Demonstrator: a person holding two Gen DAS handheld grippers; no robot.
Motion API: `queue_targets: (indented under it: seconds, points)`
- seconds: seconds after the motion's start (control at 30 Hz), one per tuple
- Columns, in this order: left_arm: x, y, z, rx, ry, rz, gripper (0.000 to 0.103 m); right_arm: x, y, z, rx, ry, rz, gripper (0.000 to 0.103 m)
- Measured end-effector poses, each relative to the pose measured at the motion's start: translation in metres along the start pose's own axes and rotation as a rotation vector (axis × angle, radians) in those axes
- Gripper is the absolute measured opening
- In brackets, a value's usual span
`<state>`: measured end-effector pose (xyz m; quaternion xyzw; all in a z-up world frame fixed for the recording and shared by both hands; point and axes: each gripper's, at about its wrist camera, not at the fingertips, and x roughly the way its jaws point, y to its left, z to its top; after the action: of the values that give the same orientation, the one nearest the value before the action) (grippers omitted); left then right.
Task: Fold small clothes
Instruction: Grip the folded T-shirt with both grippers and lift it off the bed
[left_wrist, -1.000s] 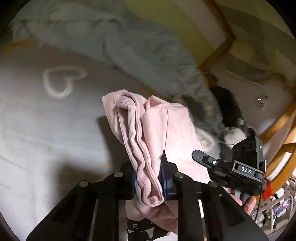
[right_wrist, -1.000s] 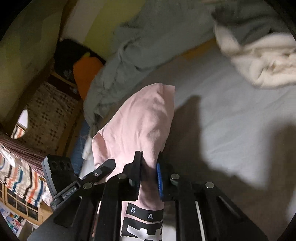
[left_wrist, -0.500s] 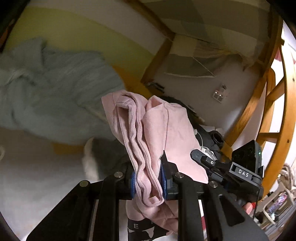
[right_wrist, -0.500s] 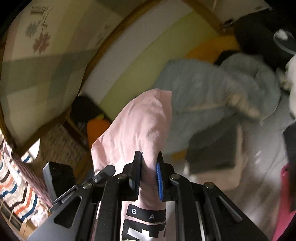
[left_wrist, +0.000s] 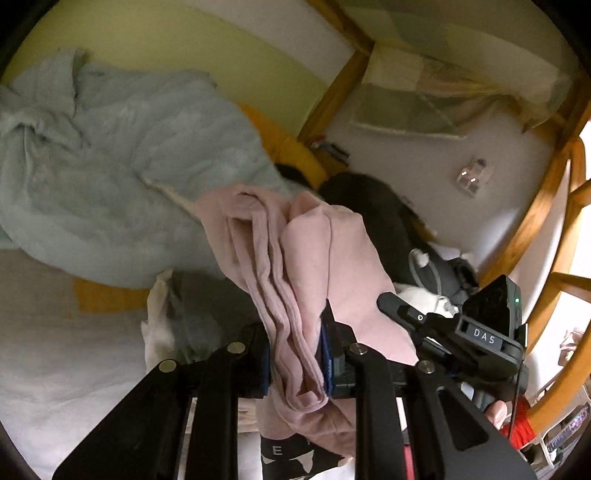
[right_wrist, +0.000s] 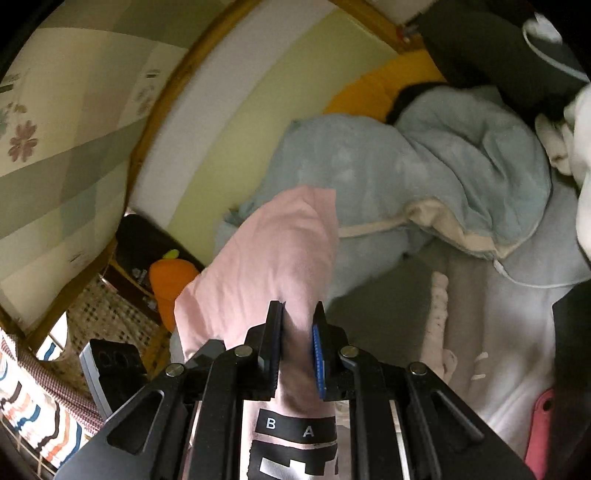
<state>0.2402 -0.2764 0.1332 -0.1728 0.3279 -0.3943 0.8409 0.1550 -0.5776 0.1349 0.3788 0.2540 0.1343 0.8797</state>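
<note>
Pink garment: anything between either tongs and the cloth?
Nothing visible. The left tongs are shut on a bunched fold of the pink garment, and the right tongs are shut on another part of it, pads pressing the cloth directly. The garment hangs above the bed.

Both wrist views sit close behind their fingers, angled slightly down across the bed. Left faces the corner at 1 o'clock; right faces the wall at 11. Both share the blue blanket.
</note>
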Motion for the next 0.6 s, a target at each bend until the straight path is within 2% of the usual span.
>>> queue_targets:
  seconds: [0.2,0.37,0.6]
  points:
    - [0.023,0.022,-0.014,-0.014,0.068,0.037,0.019,0.028,-0.023,-0.009,0.008,0.056,-0.063,0.015]
    - [0.027,0.034,-0.019,-0.038,0.074,0.023,0.02,0.04,-0.029,-0.011,-0.009,0.092,-0.059,0.015]
    - [0.042,0.043,-0.02,-0.029,0.1,0.028,0.02,0.052,-0.039,-0.015,-0.008,0.098,-0.107,0.015]
